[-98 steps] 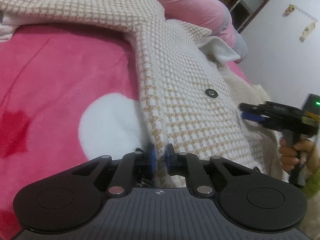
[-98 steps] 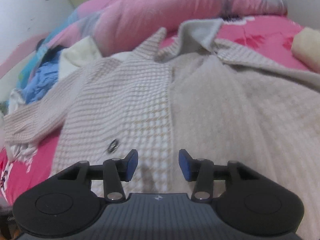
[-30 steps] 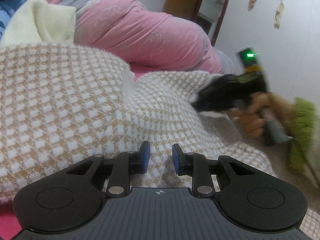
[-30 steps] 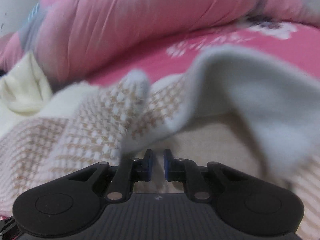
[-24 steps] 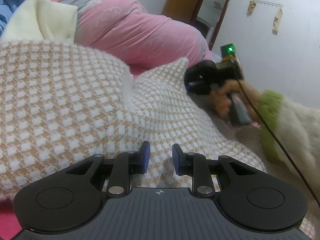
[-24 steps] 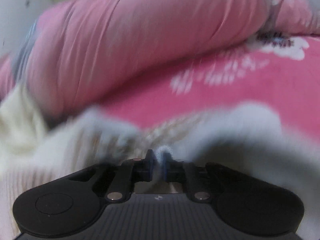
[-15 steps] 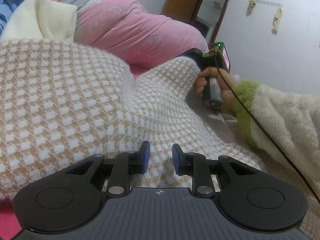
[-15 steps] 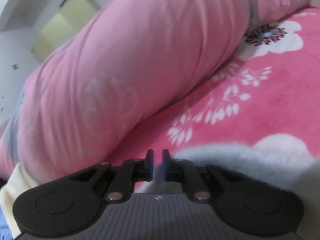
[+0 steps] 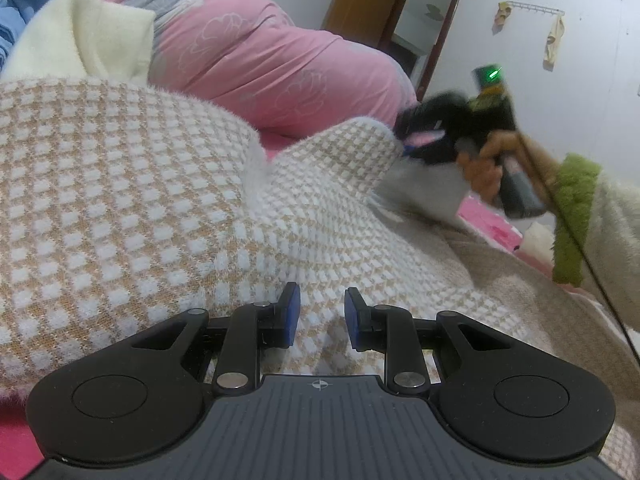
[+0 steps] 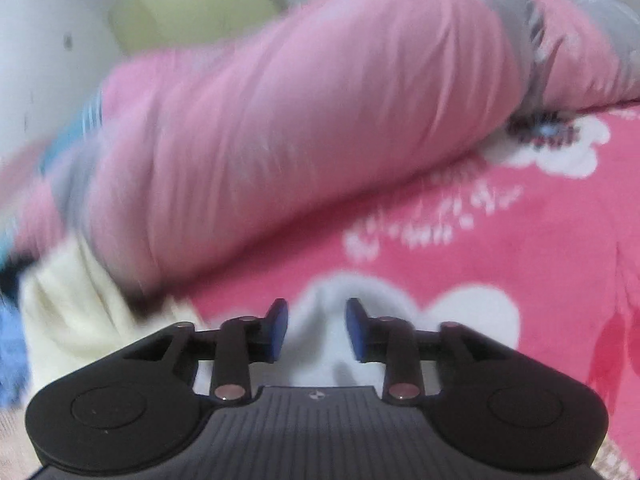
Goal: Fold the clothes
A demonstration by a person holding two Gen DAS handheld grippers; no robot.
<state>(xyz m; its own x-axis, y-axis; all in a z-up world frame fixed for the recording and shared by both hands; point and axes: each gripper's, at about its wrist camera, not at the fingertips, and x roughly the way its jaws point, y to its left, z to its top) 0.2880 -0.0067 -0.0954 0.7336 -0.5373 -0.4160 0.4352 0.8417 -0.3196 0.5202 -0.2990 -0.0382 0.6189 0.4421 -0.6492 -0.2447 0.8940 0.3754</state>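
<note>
**Checked coat half-folded on the bed, both tools slack**

The checked coat [image 9: 132, 200] lies spread on the pink bed [image 10: 500, 248], one woven panel turned over the plain lining, likely a fold laid inward. The left tool [image 9: 318, 312] hovers over the near cloth, jaws apart, gripping nothing. The right tool [image 9: 424, 140] sits at the far collar [image 10: 316, 340], parted around white fabric without pinching it.

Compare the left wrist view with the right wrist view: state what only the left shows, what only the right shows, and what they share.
Only the left wrist view shows the checked knit cardigan, the brown door and the person's hand holding the right gripper. Only the right wrist view shows the blanket's white flower print. Both show the pink duvet and a cream garment.
</note>
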